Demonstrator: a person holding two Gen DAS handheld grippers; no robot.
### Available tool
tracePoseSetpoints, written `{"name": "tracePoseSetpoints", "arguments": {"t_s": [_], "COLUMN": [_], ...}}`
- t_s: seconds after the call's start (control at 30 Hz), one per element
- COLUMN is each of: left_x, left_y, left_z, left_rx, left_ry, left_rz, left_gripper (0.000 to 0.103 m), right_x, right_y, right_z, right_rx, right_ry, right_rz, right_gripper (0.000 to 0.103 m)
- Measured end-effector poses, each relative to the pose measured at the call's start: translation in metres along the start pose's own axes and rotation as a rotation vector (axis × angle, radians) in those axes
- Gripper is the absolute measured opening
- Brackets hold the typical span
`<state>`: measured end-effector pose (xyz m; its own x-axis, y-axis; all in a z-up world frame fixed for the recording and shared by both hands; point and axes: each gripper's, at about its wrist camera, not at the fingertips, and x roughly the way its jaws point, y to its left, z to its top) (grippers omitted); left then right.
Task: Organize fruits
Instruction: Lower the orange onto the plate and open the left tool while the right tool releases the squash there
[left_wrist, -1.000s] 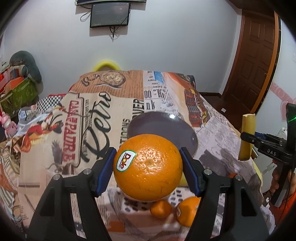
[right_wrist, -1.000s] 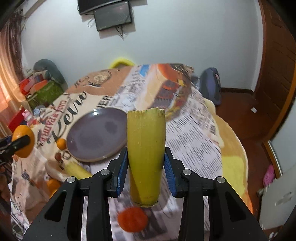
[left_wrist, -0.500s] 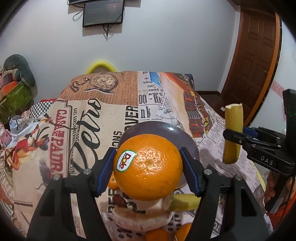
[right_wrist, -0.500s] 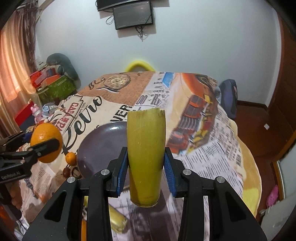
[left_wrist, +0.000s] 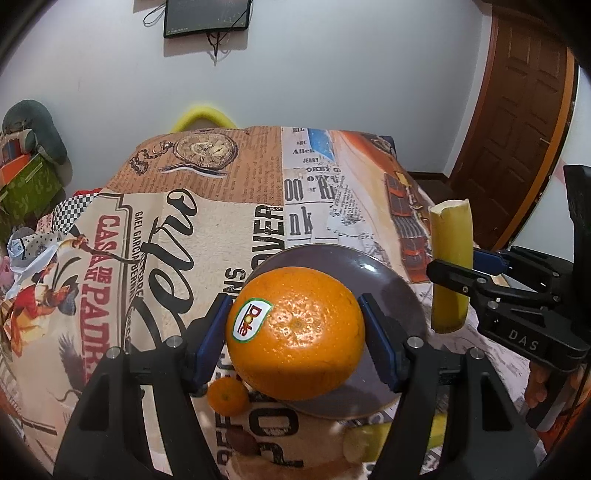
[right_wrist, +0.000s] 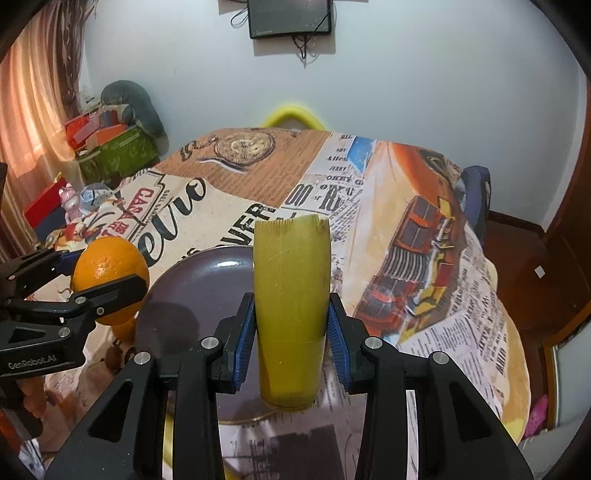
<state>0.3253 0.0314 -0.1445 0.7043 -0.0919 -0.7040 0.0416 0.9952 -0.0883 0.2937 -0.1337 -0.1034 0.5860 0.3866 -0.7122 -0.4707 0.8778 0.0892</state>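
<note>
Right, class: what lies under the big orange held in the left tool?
Under the orange shows the plate and a small orange beside it. The plate's middle is covered.

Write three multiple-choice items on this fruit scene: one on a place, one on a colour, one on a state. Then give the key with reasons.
1. Where is the small orange?
A. on the plate
B. on the tablecloth beside the plate
C. in the right gripper

2. What colour is the plate?
A. white
B. dark purple-grey
C. green

3. What is the left gripper doing?
A. hanging open
B. shut on the banana piece
C. shut on the big orange

Key: 1 B, it lies on the cloth just off the plate's rim. 2 B, its bare surface shows dark purple-grey. 3 C, both pads press the big orange; the right gripper clamps the banana piece.
</note>
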Motion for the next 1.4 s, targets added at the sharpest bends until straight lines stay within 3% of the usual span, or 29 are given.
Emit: {"name": "tracePoseSetpoints", "arguments": {"t_s": [0.33,0.73,1.07,1.4], "left_x": [0.039,0.064,0.066,0.037], "left_y": [0.009,0.016,0.012,0.017], "left_z": [-0.002,-0.005,-0.003,0.005], "left_rx": [-0.008,-0.015,-0.019,-0.042], "left_ry": [0.087,0.157,0.152,0.098], "left_rz": [-0.009,0.000,-0.030,-0.023], "left_gripper": [0.068,0.068,0.069,0.069], "right_x": [0.039,0.065,0.075,0.049], "right_y": [0.007,0.005,0.006,0.008], "right_z": [0.003,0.005,-0.001,0.007], "right_rx": [-0.105,-0.050,-0.063,-0.087], "right_ry": [0.125,0.200,0.242,0.181], "right_rz": [0.000,0.057,0.043,0.015], "right_gripper": [0.034,0.034,0.035,0.036]}}
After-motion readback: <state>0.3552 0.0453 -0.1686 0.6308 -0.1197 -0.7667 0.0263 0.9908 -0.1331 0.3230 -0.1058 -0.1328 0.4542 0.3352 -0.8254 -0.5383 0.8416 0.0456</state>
